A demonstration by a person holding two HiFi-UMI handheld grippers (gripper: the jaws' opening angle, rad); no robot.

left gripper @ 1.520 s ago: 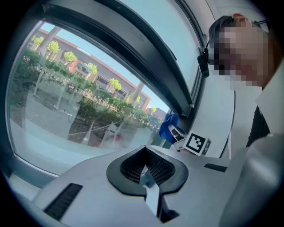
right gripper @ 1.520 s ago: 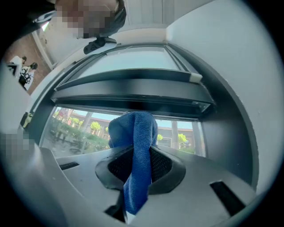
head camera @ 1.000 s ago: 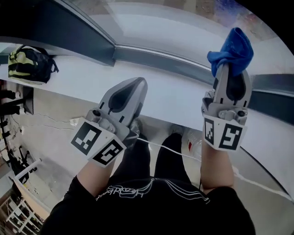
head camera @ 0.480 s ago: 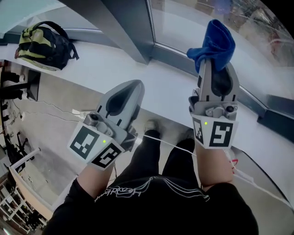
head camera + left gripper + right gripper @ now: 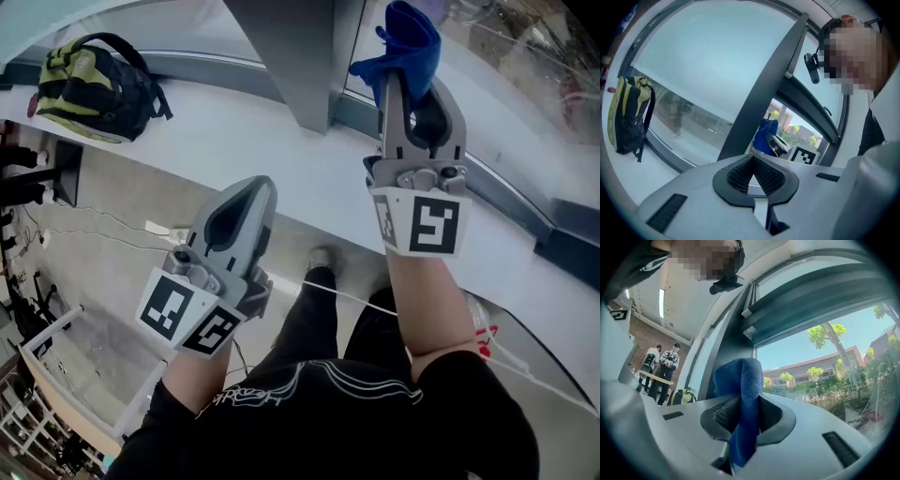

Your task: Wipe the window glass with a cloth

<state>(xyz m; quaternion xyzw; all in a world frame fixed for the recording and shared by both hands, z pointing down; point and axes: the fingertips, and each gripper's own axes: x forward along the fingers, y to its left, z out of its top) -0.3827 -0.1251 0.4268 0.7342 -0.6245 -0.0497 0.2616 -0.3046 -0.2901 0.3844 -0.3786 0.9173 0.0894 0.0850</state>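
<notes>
A blue cloth (image 5: 405, 45) (image 5: 740, 390) is pinched in my right gripper (image 5: 410, 77), which is raised toward the window glass (image 5: 487, 75) just right of the dark upright frame post (image 5: 298, 56). In the right gripper view the cloth bunches above the jaws, with the glass (image 5: 820, 357) and trees beyond it. My left gripper (image 5: 246, 199) is shut and empty, held lower over the white sill (image 5: 225, 131). Its own view shows the jaws closed (image 5: 751, 165), the post (image 5: 764, 103) and the blue cloth (image 5: 765, 137) in the other gripper behind.
A black and yellow-green backpack (image 5: 94, 75) (image 5: 626, 117) rests on the sill at the left. A white cable (image 5: 356, 300) runs across the floor by the person's legs. Two people (image 5: 661, 364) stand far behind at left.
The right gripper with the cloth has risen and moved closer to the glass beside the post. The view has swung left along the sill; the left gripper has dropped a little.
</notes>
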